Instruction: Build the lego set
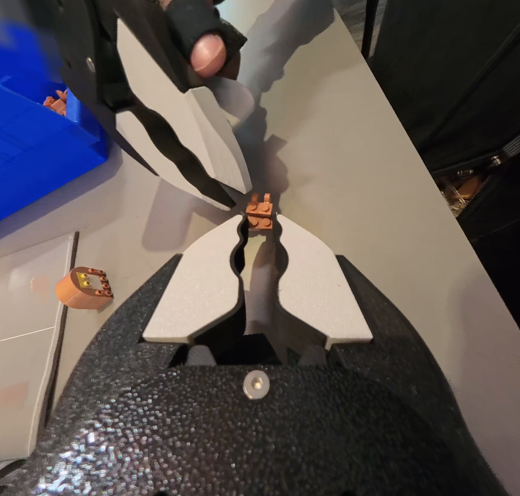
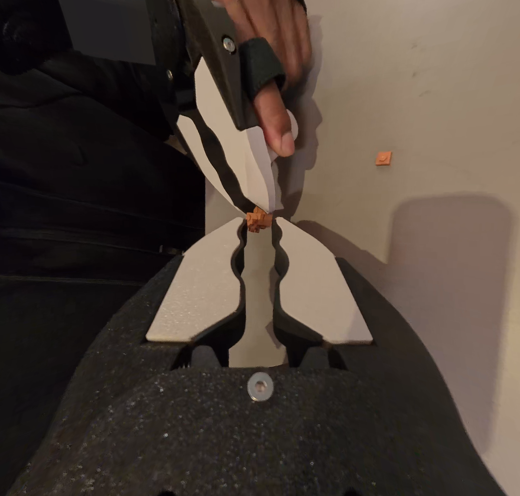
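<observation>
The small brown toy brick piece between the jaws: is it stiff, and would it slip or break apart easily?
The brown brick piece looks like hard plastic, so probably stiff and light. Its smooth sides may slip in the left gripper. It seems to be two stacked parts, so a sideways push might separate them.

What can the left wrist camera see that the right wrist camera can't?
Only the left wrist view: a blue bin holding brown pieces, and a rounded brown brick on the table.

Only the right wrist view: a small flat orange tile and the person's dark clothing.

Both: the left gripper and the right gripper meeting tip to tip at a small brown brick piece.
</observation>
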Demonstrator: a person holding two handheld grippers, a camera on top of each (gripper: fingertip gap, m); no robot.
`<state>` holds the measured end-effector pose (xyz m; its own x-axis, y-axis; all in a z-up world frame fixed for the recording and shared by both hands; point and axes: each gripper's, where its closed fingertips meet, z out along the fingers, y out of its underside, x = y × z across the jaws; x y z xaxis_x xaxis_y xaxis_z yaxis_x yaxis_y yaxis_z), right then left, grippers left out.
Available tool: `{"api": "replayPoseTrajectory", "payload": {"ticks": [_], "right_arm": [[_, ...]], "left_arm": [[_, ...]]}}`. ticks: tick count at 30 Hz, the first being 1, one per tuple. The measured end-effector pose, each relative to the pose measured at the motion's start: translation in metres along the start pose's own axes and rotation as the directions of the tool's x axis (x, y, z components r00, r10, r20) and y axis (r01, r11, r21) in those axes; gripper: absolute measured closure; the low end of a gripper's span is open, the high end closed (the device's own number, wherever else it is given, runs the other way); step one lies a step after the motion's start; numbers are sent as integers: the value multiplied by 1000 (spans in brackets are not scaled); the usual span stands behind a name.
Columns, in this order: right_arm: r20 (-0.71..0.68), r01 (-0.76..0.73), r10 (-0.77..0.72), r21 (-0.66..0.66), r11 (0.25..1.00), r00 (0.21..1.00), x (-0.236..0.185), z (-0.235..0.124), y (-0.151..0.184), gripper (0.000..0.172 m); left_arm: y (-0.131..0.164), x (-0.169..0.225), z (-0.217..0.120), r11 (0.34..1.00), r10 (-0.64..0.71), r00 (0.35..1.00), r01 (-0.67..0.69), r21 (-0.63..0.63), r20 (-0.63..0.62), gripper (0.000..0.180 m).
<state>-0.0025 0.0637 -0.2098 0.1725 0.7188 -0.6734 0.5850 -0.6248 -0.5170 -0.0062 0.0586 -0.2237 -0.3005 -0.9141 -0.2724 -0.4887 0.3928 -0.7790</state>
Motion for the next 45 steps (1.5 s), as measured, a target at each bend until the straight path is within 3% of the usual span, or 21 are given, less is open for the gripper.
{"api": "replayPoseTrajectory", "payload": {"ticks": [7,30,40,45], "right_arm": [[99,-42,43,-11,999,994,-7,3,1,153],[137,-52,70,-132,990,988,-7,21,13,158],[13,46,-46,-38,998,999,0,21,8,159],[-79,130,-122,92,987,989,4,12,-5,159]], "left_arm": [[-2,3,-1,999,44,999,-44,1,-4,165],[0,12,0,984,173,985,-174,-42,-21,165],[5,5,-3,975,208,978,-207,-80,1,164],[7,-7,-12,988,148,987,-144,-64,68,159]]}}
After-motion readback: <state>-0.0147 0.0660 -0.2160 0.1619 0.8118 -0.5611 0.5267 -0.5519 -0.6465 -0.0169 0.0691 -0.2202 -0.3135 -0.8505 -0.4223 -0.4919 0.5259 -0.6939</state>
